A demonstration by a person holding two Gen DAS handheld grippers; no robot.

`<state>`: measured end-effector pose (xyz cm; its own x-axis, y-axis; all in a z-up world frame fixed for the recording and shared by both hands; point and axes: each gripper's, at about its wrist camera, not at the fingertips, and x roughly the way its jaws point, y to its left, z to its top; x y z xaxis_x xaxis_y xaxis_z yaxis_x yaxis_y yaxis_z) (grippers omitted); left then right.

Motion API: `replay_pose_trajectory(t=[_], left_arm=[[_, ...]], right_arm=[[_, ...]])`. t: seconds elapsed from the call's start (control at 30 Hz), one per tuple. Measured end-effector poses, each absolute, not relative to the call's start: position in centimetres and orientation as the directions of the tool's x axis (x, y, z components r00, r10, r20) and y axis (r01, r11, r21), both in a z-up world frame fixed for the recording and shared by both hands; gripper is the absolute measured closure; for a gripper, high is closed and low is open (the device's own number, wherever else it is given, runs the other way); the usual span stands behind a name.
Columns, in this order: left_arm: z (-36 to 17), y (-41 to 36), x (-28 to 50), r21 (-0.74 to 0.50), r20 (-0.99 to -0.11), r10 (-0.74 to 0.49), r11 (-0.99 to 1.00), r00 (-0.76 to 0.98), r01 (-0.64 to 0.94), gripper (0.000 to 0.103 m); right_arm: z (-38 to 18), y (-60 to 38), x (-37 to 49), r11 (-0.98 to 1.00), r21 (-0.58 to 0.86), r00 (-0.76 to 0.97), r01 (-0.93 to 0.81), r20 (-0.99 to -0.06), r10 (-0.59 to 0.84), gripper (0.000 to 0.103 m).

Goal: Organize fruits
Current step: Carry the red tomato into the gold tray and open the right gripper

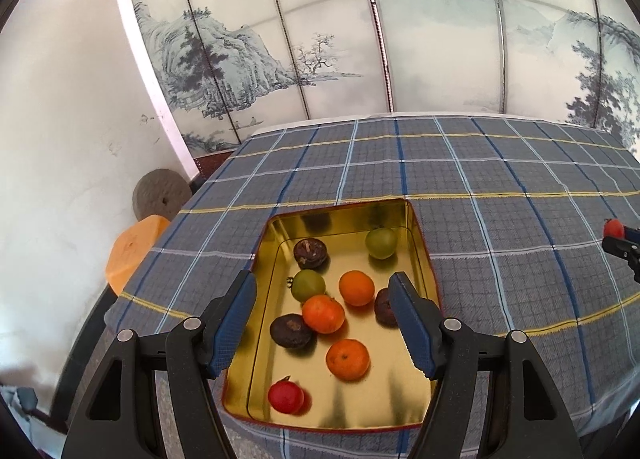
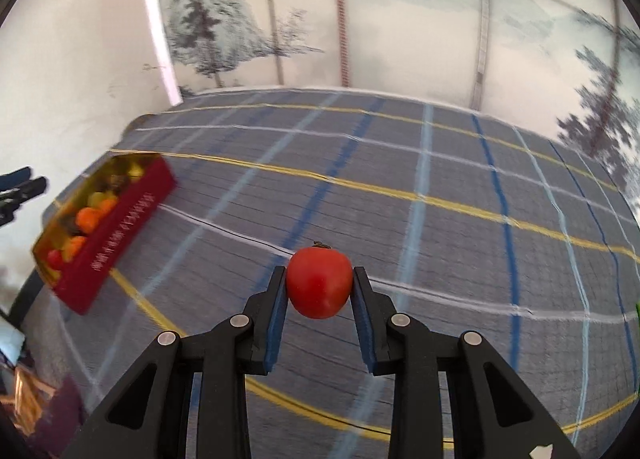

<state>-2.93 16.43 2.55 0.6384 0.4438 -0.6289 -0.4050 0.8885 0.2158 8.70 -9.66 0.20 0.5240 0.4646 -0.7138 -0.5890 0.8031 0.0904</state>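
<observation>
A gold-lined tin box point(image 1: 416, 235) with red outer walls sits on the checked tablecloth. It holds several fruits: oranges point(image 1: 323, 314), green fruits point(image 1: 381, 243), dark brown fruits point(image 1: 311, 253) and a red fruit point(image 1: 285, 397). My left gripper point(image 1: 322, 319) is open and empty, hovering over the box's near half. My right gripper point(image 2: 320, 287) is shut on a red tomato-like fruit point(image 2: 319, 282), held above the cloth to the right of the box point(image 2: 120, 227). The right gripper with the red fruit also shows at the right edge of the left wrist view point(image 1: 618, 237).
The grey-blue checked tablecloth point(image 1: 480, 179) covers the table. A painted folding screen point(image 1: 360, 39) stands behind it. An orange stool point(image 1: 132, 251) and a round stone disc point(image 1: 160, 199) are off the table's left edge. A green thing point(image 2: 637, 311) peeks in at the right edge.
</observation>
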Motion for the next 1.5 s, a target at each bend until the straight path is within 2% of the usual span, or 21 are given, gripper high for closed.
replay_pose_trajectory(t=[0.33, 0.53, 0.63, 0.7, 0.9, 1.5], left_arm=[[2.3, 17.9, -4.8, 0.200, -0.628, 0.453, 0.880, 0.633, -0.431, 0.034], [2.3, 19.1, -6.1, 0.194, -0.625, 0.463, 0.872, 0.628, -0.450, 0.034], [2.3, 19.5, -6.7, 0.188, -0.627, 0.460, 0.873, 0.629, -0.451, 0.032], [2.2, 19.8, -6.9, 0.186, -0.629, 0.463, 0.870, 0.624, -0.457, 0.028], [2.1, 20.8, -7.8, 0.171, -0.632, 0.470, 0.860, 0.617, -0.480, 0.025], [1.3, 22.4, -8.3, 0.143, -0.661, 0.459, 0.854, 0.594, -0.501, 0.024]], right_arm=[[4.6, 0.8, 4.0, 0.625, 0.120, 0.413, -0.771, -0.654, 0.634, 0.074], [5.1, 6.2, 2.1, 0.541, 0.132, 0.341, -0.830, -0.648, 0.681, 0.074], [4.8, 7.7, 1.5, 0.519, 0.143, 0.314, -0.843, -0.652, 0.690, 0.074], [4.3, 8.8, 1.3, 0.502, 0.157, 0.288, -0.851, -0.660, 0.694, 0.074], [2.7, 11.6, 0.6, 0.469, 0.171, 0.235, -0.866, -0.689, 0.686, 0.074], [0.5, 15.1, 1.3, 0.472, 0.180, 0.209, -0.863, -0.723, 0.658, 0.073]])
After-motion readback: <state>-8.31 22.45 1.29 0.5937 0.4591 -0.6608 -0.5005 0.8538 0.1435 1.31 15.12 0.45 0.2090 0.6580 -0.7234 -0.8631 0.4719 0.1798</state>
